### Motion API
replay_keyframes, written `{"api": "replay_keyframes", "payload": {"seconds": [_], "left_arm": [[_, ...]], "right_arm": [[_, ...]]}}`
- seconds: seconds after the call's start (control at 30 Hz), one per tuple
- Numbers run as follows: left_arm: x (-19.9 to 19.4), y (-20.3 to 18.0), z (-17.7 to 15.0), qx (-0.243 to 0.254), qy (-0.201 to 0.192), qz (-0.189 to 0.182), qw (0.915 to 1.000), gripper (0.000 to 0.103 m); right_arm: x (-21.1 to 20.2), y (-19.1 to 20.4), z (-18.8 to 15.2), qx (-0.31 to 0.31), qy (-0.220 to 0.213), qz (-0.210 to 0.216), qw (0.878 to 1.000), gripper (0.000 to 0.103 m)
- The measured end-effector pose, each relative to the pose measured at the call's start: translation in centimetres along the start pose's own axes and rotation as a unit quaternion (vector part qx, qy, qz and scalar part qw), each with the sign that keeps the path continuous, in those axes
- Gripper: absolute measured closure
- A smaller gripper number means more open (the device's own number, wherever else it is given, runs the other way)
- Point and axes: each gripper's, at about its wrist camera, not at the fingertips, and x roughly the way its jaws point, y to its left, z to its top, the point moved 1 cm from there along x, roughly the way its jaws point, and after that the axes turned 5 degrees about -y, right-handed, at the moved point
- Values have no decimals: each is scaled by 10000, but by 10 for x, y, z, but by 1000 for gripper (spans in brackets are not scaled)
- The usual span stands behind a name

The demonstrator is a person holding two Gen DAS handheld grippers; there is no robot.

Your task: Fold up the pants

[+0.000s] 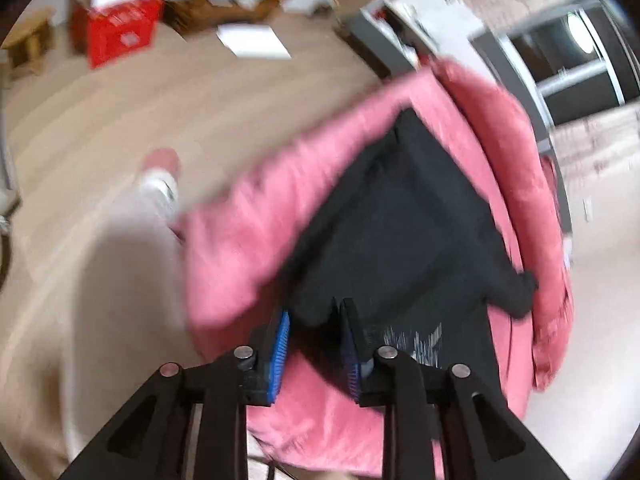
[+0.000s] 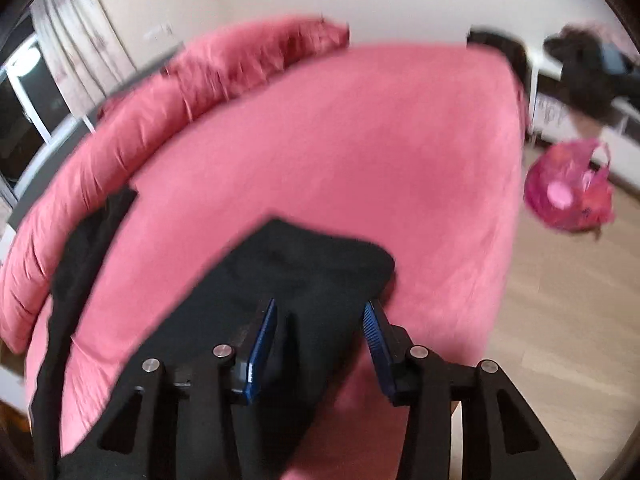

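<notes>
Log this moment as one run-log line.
task: fold pants | surface: pink bed | black pants lying on bed | left gripper open over pants edge | right gripper open over pants | views blurred

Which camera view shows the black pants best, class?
The left wrist view: the black pants spread across the pink bed cover there, edges mostly visible. The right wrist view shows only one folded end, partly behind the right gripper.

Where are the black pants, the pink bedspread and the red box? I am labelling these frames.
black pants (image 1: 400,216): left wrist view, middle of the fabric.
pink bedspread (image 2: 340,140): right wrist view, bare flat top.
red box (image 1: 120,30): left wrist view, front face.
</notes>
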Motion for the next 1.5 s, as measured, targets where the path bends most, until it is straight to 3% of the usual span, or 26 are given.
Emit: {"api": "replay_keyframes", "payload": {"seconds": [0.1, 0.2, 0.27, 0.47, 0.6, 0.7, 0.8, 1.0, 1.2, 1.4, 1.5], "left_arm": [[-26, 7, 18, -36, -714, 150, 9973, 73], [-30, 1, 31, 160, -935, 244, 9952, 70], [-20, -12, 36, 301, -841, 152, 9959, 69], [28, -67, 41, 1138, -432, -112, 9925, 59], [67, -116, 41, 1821, -146, -222, 9829, 54], [94, -138, 56, 1770, 7, -369, 9835, 53], [115, -158, 74, 1821, 63, -297, 9828, 51], [162, -187, 118, 1937, 92, -6, 9810, 50], [208, -201, 163, 1919, -145, 124, 9812, 49], [251, -221, 185, 2288, -127, 366, 9727, 46], [273, -220, 192, 2202, -30, 420, 9745, 46]], "right_arm": [[-22, 34, -2, -487, -374, 328, 9976, 56], [-35, 92, -27, -1344, -345, 984, 9854, 49], [-37, 137, -54, -1923, -56, 1636, 9676, 49], [-38, 235, -143, -3188, 521, 2697, 9071, 49], [-32, 272, -180, -3595, 581, 2855, 8865, 49], [-30, 300, -209, -3914, 426, 2780, 8762, 49], [-15, 313, -219, -4034, 388, 2724, 8727, 49], [-8, 302, -221, -3712, 515, 2698, 8870, 43], [-7, 296, -224, -3638, 517, 2724, 8893, 42], [-2, 295, -223, -3527, 593, 2794, 8911, 40], [-1, 295, -223, -3498, 606, 2818, 8914, 40]]}}
